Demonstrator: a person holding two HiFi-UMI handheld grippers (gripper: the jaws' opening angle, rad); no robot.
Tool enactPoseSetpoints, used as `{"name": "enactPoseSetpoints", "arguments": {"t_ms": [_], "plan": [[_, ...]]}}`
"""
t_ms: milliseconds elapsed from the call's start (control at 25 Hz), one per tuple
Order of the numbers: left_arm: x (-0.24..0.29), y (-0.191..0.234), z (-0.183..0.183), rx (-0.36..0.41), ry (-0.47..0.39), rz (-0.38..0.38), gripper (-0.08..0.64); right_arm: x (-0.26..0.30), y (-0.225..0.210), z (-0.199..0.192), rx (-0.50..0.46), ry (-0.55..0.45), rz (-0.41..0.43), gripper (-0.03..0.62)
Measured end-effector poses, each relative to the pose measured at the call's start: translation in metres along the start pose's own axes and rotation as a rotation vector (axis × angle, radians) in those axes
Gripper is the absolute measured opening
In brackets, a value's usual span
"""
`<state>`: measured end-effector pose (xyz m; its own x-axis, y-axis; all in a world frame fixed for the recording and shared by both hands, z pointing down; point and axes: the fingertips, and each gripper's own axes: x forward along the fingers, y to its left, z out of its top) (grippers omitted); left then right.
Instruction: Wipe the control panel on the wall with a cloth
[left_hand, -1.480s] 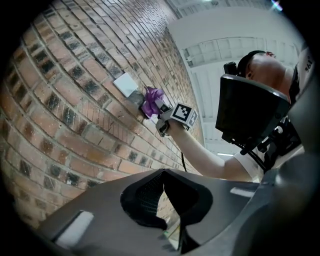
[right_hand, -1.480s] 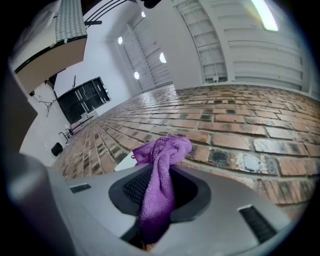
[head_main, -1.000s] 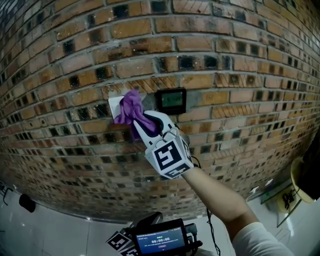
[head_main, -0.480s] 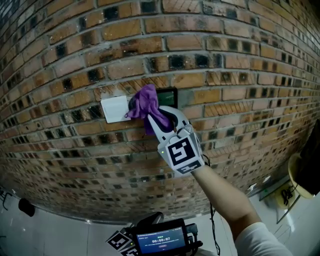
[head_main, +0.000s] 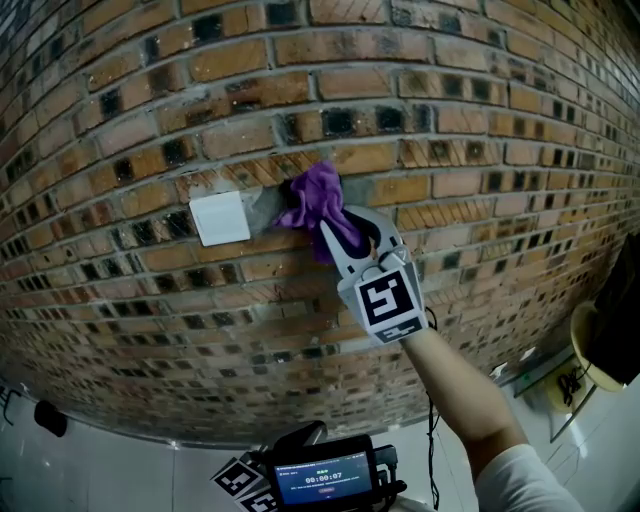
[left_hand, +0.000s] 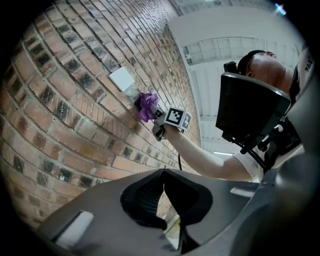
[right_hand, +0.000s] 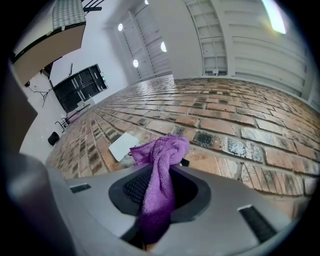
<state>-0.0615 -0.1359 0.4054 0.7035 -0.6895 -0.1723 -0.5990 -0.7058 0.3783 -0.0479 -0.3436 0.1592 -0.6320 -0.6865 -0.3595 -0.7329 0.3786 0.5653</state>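
My right gripper (head_main: 335, 218) is raised against the brick wall (head_main: 480, 120) and is shut on a purple cloth (head_main: 316, 196). The bunched cloth presses on the wall where the dark control panel sits; the panel is covered, with only a dark corner (right_hand: 185, 162) showing in the right gripper view. In that view the cloth (right_hand: 159, 175) hangs down between the jaws. The left gripper view shows the same cloth (left_hand: 146, 106) and the right gripper (left_hand: 159, 119) from the side. My left gripper (head_main: 300, 440) stays low at the bottom edge, jaws shut and empty (left_hand: 162, 197).
A white switch plate (head_main: 220, 218) is fixed to the wall just left of the cloth, apart from it. A yellowish round object (head_main: 592, 350) is at the far right, and a small dark object (head_main: 50, 415) lies on the pale floor at lower left.
The right gripper has carried the cloth to the right, off the white plate and onto the dark panel, which was visible before and is now covered.
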Motion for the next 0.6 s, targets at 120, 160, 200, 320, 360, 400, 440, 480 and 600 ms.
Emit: {"name": "enactPoseSetpoints", "arguments": {"t_ms": [120, 160, 200, 320, 360, 400, 440, 480, 600], "plan": [[0.002, -0.001, -0.002, -0.003, 0.004, -0.005, -0.011, -0.007, -0.012, -0.005, 0.000, 0.013, -0.023, 0.097], [0.002, -0.002, -0.002, -0.004, 0.006, -0.007, -0.011, -0.009, -0.015, -0.007, 0.000, 0.018, -0.029, 0.097], [0.003, -0.003, -0.002, -0.005, 0.009, -0.009, -0.011, -0.011, -0.018, -0.008, 0.000, 0.022, -0.034, 0.097], [0.005, -0.005, -0.002, -0.005, 0.013, -0.015, -0.011, -0.016, -0.027, -0.013, 0.002, 0.033, -0.052, 0.097], [0.005, -0.005, -0.002, -0.006, 0.014, -0.017, -0.011, -0.018, -0.029, -0.015, 0.000, 0.037, -0.058, 0.097], [0.006, -0.005, -0.003, -0.007, 0.014, -0.018, -0.011, -0.020, -0.032, -0.017, -0.002, 0.042, -0.065, 0.097], [0.006, -0.005, -0.003, -0.007, 0.015, -0.019, -0.011, -0.022, -0.035, -0.019, -0.004, 0.047, -0.071, 0.097], [0.006, -0.005, -0.003, -0.007, 0.015, -0.020, -0.011, -0.024, -0.038, -0.021, -0.005, 0.052, -0.078, 0.097], [0.006, -0.006, -0.004, -0.006, 0.015, -0.022, -0.011, -0.032, -0.048, -0.024, -0.006, 0.062, -0.099, 0.097]]}}
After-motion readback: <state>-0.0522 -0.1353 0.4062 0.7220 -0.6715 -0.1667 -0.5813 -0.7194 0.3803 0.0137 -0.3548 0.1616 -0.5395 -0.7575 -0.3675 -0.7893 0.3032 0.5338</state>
